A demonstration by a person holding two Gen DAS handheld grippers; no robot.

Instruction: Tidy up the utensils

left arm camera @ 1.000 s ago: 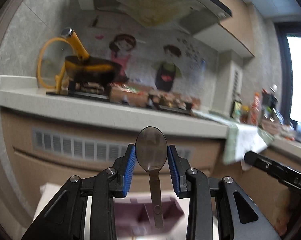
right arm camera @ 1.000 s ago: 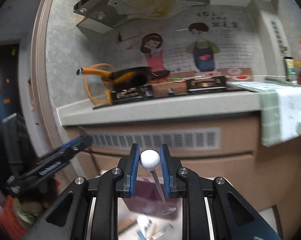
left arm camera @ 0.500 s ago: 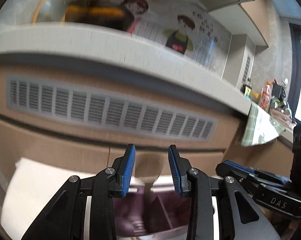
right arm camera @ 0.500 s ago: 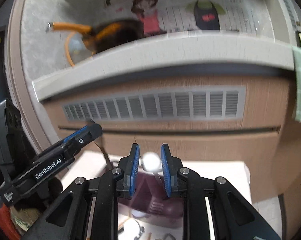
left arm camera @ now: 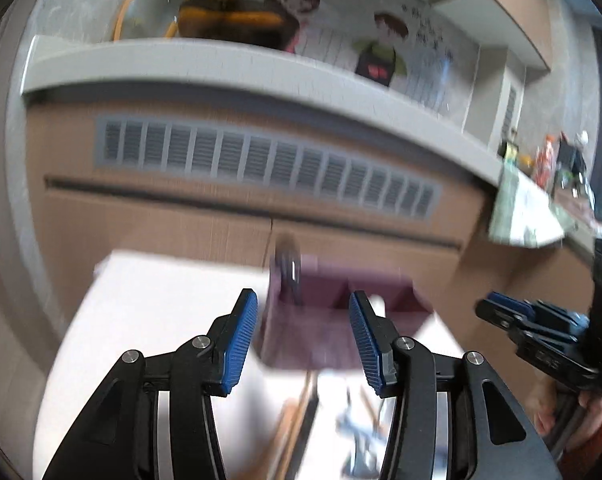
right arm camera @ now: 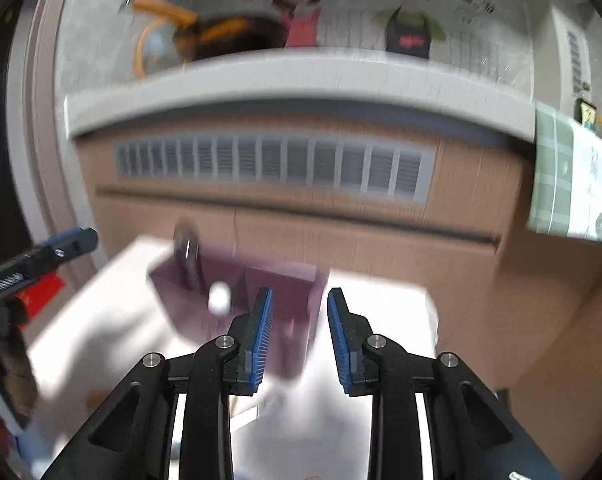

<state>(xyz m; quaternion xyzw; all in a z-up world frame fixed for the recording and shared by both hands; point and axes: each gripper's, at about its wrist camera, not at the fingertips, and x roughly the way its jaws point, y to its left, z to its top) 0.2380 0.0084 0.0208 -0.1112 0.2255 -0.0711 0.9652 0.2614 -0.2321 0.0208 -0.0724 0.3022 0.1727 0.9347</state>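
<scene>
Beyond left claw (left arm camera: 303,334), maroon organizer (left arm camera: 341,320).

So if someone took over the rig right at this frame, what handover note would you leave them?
Left gripper: jaws opening, nothing between them.
Right gripper: jaws opening, nothing between them.
Purple organizer sits on the white table, ahead of both grippers.
Done: a metal spoon stands in its left compartment, bowl up; a white-headed utensil stands beside it, exact compartment blurred.
Left: more utensils lie loose on the table in front of the organizer, too blurred to identify. Pick them up and sort them in.
</scene>
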